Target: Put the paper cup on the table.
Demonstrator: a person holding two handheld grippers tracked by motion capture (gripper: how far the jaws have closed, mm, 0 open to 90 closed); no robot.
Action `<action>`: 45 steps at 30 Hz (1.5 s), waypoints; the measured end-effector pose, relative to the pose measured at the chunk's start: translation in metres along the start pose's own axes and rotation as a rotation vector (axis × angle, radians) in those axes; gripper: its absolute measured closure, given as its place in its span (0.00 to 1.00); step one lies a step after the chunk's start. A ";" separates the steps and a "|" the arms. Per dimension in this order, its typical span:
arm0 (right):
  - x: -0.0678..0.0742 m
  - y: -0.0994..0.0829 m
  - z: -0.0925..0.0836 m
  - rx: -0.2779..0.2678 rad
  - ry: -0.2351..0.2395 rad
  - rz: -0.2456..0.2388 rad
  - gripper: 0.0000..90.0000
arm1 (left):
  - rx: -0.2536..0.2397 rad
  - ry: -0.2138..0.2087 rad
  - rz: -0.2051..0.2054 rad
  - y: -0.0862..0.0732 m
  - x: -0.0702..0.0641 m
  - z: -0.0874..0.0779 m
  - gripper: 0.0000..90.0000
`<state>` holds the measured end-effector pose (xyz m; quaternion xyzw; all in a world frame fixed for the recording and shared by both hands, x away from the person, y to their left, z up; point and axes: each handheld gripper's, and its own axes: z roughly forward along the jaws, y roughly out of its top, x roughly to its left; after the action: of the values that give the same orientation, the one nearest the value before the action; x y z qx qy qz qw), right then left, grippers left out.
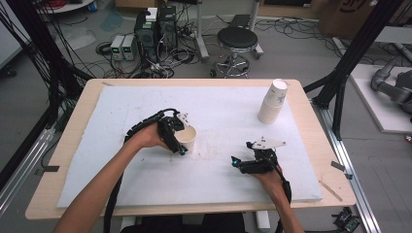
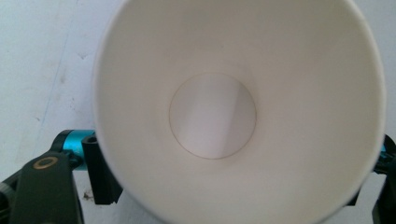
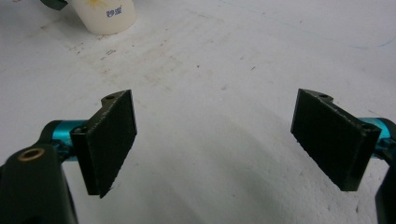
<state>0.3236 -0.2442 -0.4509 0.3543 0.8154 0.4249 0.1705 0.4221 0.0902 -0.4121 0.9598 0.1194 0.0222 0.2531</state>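
A white paper cup [image 1: 186, 137] stands upright on the white foam board [image 1: 145, 174], left of centre. My left gripper [image 1: 184, 144] straddles it from the left, one jaw on each side. In the left gripper view I look down into the empty cup [image 2: 212, 116]. Its rim hides the pad faces of the gripper [image 2: 233, 198], and the cup wall is round and not dented. My right gripper [image 1: 240, 153] rests low on the board at the front right. Its jaws [image 3: 215, 116] stand wide apart with nothing between them. The same cup [image 3: 105, 14] shows far off in the right gripper view.
A tilted stack of paper cups [image 1: 272, 102] stands at the board's back right. The wooden table [image 1: 82, 116] edges the board all round. Beyond it on the floor are a black stool [image 1: 236, 39], computer boxes [image 1: 155, 29] and cables. Black frame posts [image 1: 340, 77] flank the table.
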 end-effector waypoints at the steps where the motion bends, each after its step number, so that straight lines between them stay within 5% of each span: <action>1: 0.000 0.000 0.000 0.000 0.000 0.000 0.16 | -0.005 0.002 -0.004 -0.001 0.000 -0.002 0.20; 11: 0.000 0.000 0.000 -0.006 0.003 0.001 0.16 | -0.040 0.003 -0.024 -0.013 -0.002 -0.017 0.21; 25: 0.001 0.000 0.000 -0.007 0.001 0.000 0.16 | -0.148 0.060 -0.082 -0.057 -0.020 -0.044 0.20; 37: -0.001 -0.001 -0.002 -0.023 -0.003 0.024 0.16 | -0.342 0.140 -0.179 -0.111 -0.044 -0.061 0.21; 45: -0.001 -0.001 -0.002 -0.019 0.000 0.015 0.16 | -0.456 0.243 -0.265 -0.147 -0.060 -0.061 0.21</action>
<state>0.3225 -0.2460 -0.4507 0.3587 0.8086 0.4340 0.1707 0.3255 0.2288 -0.4301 0.8445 0.2650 0.1299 0.4468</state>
